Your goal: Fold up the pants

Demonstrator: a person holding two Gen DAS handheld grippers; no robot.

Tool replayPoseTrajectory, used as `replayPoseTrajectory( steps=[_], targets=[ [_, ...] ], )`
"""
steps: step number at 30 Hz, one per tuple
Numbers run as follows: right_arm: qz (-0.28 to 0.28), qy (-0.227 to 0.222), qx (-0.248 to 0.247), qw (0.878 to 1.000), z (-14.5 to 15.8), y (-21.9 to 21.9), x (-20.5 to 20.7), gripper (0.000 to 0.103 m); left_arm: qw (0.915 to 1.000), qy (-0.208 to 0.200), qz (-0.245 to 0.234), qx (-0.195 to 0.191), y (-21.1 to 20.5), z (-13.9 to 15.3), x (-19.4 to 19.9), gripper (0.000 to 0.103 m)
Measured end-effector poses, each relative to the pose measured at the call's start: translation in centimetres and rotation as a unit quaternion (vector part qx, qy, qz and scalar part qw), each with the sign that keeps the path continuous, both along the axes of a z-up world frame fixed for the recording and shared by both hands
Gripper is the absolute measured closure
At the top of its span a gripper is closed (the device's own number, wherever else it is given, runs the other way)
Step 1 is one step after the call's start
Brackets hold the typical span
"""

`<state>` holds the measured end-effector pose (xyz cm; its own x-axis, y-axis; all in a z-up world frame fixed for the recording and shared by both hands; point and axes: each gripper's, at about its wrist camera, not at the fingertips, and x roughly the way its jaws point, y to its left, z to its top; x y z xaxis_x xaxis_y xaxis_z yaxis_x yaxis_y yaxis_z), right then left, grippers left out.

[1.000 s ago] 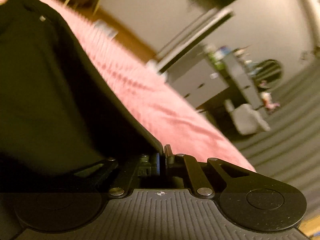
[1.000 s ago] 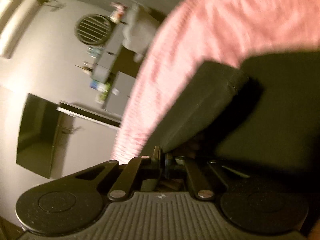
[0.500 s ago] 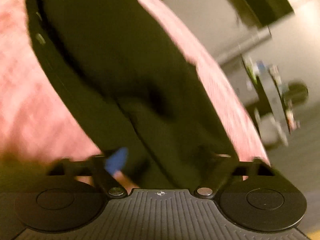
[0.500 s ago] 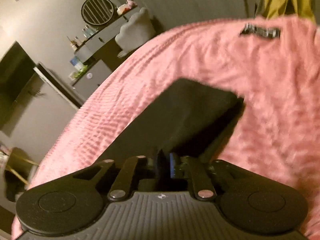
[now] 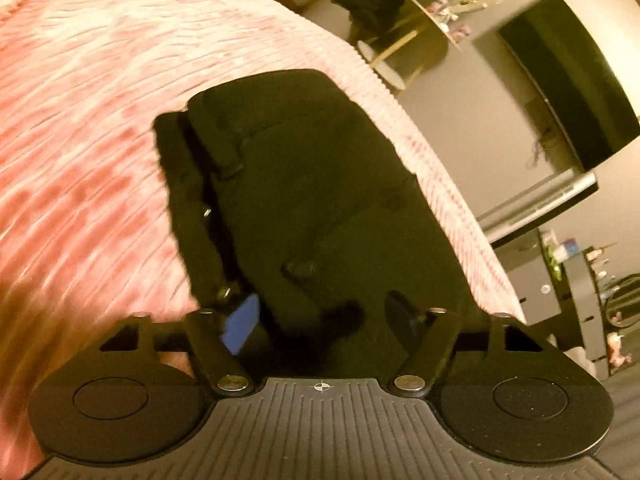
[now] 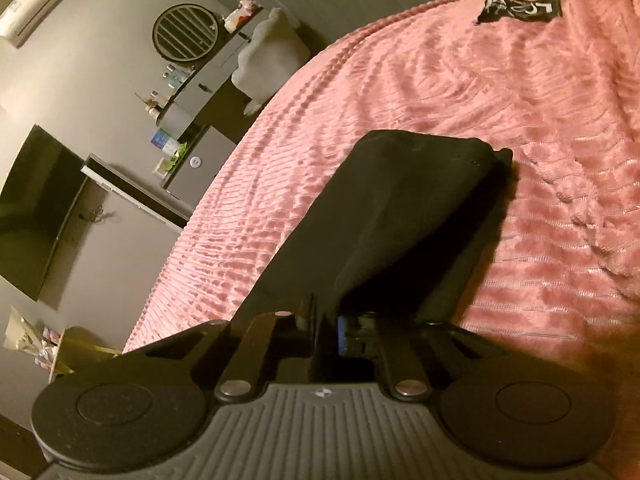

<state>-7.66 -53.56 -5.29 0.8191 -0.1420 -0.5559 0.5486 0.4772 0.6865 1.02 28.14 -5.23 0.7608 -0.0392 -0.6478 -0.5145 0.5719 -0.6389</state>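
Note:
The black pants [image 5: 312,200] lie on a pink ribbed blanket [image 5: 80,140], folded over with the waistband and a button at the left edge. My left gripper [image 5: 320,316] is open, its jaws spread wide just above the near end of the pants, holding nothing. In the right wrist view the pants [image 6: 400,200] run away from me as a folded leg. My right gripper [image 6: 324,320] is shut on the pants' near edge, the cloth pinched between its jaws.
A black label [image 6: 520,8] lies on the pink blanket [image 6: 520,120] at the far right. Beyond the bed edge stand a TV [image 6: 36,208], a grey dresser [image 6: 192,120], a white chair [image 6: 268,60] and a small gold side table [image 5: 408,40].
My left gripper has opened and let go of the pants, which now lie folded flat. My right gripper has swung down over the bed and still pinches the cloth.

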Motion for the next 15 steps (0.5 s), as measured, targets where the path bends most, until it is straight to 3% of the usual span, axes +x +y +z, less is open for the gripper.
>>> replayPoseTrajectory(
  steps=[5, 6, 8, 9, 11, 12, 15],
  targets=[
    [-0.011, -0.013, 0.022, 1.000, -0.7, -0.5, 0.0, 0.082, 0.9984, 0.015, 0.021, -0.050, 0.9, -2.8, 3.2, 0.031],
    [-0.010, -0.015, 0.034, 0.999, -1.0, -0.6, 0.1, 0.073, 0.9980, 0.012, 0.019, -0.058, 1.3, -3.0, 3.6, 0.031],
    [-0.008, -0.018, 0.059, 0.998, -1.5, -1.1, 0.6, 0.069, 0.9961, 0.006, 0.030, -0.082, 2.1, -3.3, 3.5, 0.040],
    [-0.008, -0.015, 0.065, 0.998, -1.4, -1.2, 0.8, 0.069, 0.9949, 0.006, 0.038, -0.093, 2.5, -3.3, 3.6, 0.053],
    [-0.002, -0.002, 0.050, 0.999, -0.6, -1.4, 1.5, 0.079, 0.9946, 0.007, 0.038, -0.096, 2.8, -3.2, 3.5, 0.062],
    [0.005, 0.014, 0.023, 1.000, 0.4, -1.3, 2.0, 0.099, 0.9951, 0.006, 0.034, -0.093, 3.0, -2.7, 3.7, 0.066],
    [0.044, 0.006, -0.053, 0.998, 4.0, -0.6, 2.8, 0.100, 0.9977, -0.029, 0.016, -0.059, 2.6, -0.4, 3.3, 0.070]
  ],
)
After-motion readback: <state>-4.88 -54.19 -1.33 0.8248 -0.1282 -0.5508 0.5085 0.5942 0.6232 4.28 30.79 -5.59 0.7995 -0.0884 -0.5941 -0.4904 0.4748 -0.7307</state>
